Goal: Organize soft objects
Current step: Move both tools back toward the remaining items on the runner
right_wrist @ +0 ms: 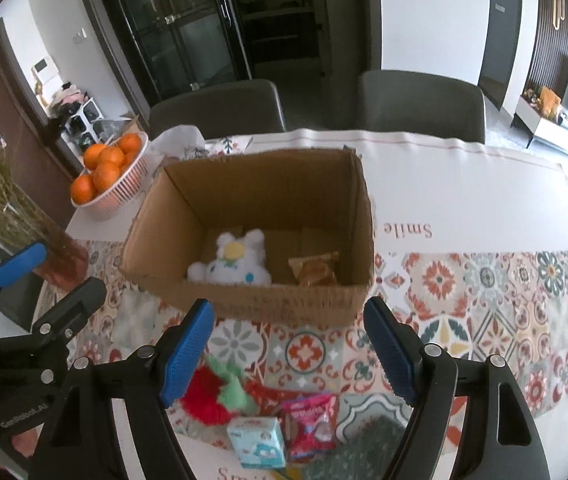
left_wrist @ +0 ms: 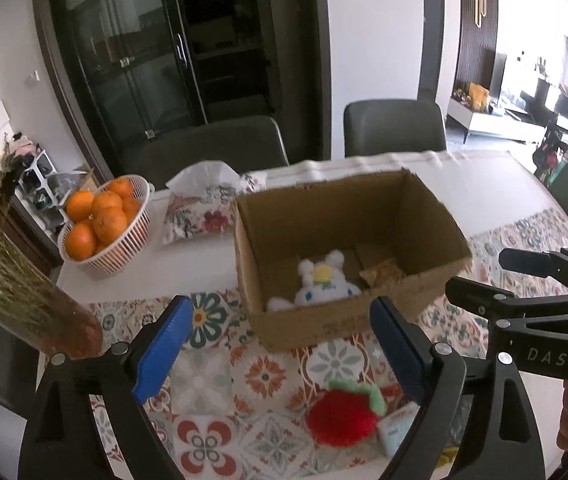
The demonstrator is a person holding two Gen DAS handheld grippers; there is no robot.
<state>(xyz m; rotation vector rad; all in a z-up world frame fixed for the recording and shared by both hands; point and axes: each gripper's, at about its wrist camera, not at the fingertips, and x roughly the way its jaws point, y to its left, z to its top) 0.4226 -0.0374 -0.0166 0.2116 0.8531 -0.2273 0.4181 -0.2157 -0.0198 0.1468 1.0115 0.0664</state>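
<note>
Both tools wide, nothing held; strawberry plush not yet boxed.

Left tool and right tool are held above the strawberry plush, near the cardboard box. Adjacent snack packets could be snagged. Worktop is covered by patterned cloth; dining room, chairs behind.

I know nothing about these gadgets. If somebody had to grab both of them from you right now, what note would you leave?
Left gripper: open, holding nothing, above the patterned tablecloth.
Right gripper: open, empty, just short of the brown cardboard box.
Done: white plush toy with a yellow flower and a brownish wrapped snack packet lie inside the box.
Left: red plush strawberry with green leaves, small light-blue tissue pack and red snack packet lie on the cloth in front of the box.
Probably take the strawberry next; it lies nearest both grippers.
</note>
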